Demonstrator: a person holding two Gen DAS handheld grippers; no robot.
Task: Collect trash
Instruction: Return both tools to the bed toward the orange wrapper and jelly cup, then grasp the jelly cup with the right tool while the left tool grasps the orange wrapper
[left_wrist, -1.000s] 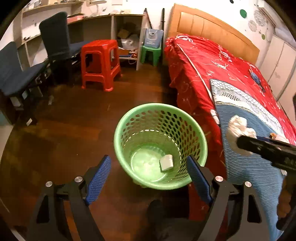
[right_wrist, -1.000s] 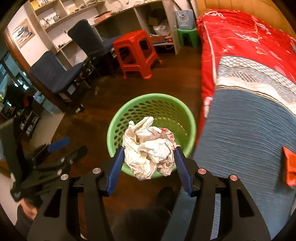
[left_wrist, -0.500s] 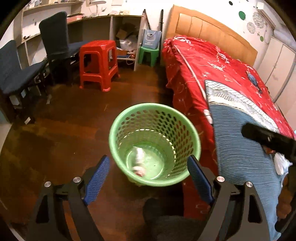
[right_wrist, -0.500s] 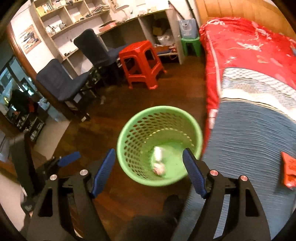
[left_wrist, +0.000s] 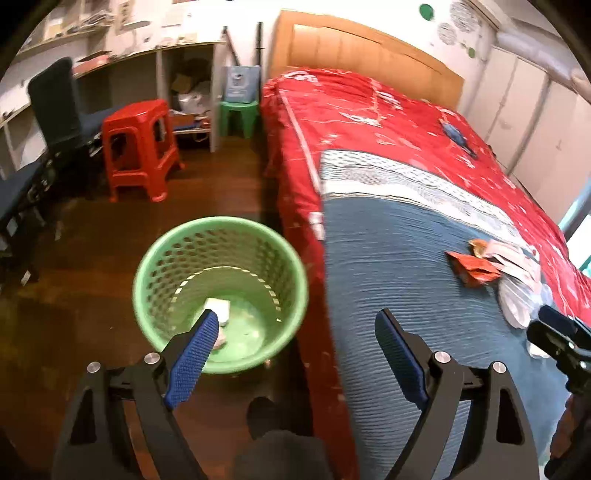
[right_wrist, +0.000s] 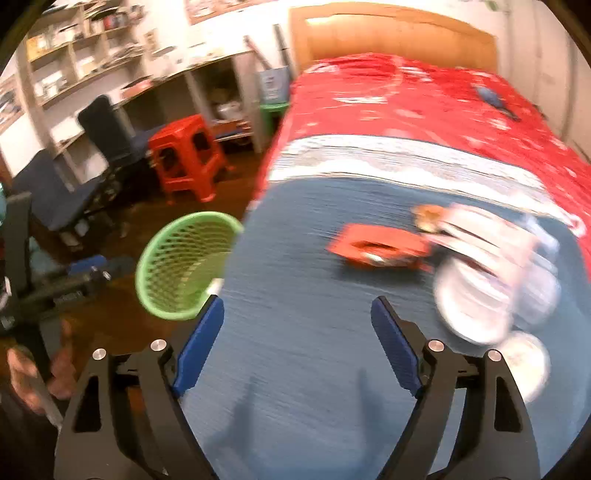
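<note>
Room: bedroom with dark wooden floor (left_wrist: 92, 295), a bed (left_wrist: 388, 258) under a red and blue cover, and a red stool (left_wrist: 138, 147) standing near the far wall
Basket: green basket (left_wrist: 221, 280) is sitting upright on the floor just beside the near side edge of the bed, mouth facing up
Done so far: white crumpled trash (left_wrist: 218, 310) is lying at the bottom of the basket, so at least part of the job looks finished
Left to do: a red wrapper (right_wrist: 380, 249) and a heap of white plastic and paper litter (right_wrist: 487, 277) are lying on the blue part of the bed, toward its far side edge from the basket
Wrapper axis: it is lying flat, its long axis running roughly across the bed, one end pointing toward the basket side and the other touching the white heap; motion blur is hiding finer detail
Left gripper: left gripper (left_wrist: 295, 343) is hovering over the floor and bed edge, jaws wide apart, holding nothing
Right gripper: right gripper (right_wrist: 295, 317) is hovering over the blue cover, jaws wide apart and empty, aimed toward the litter
Judgement: task looks partly done, with the bed litter likely next
</note>
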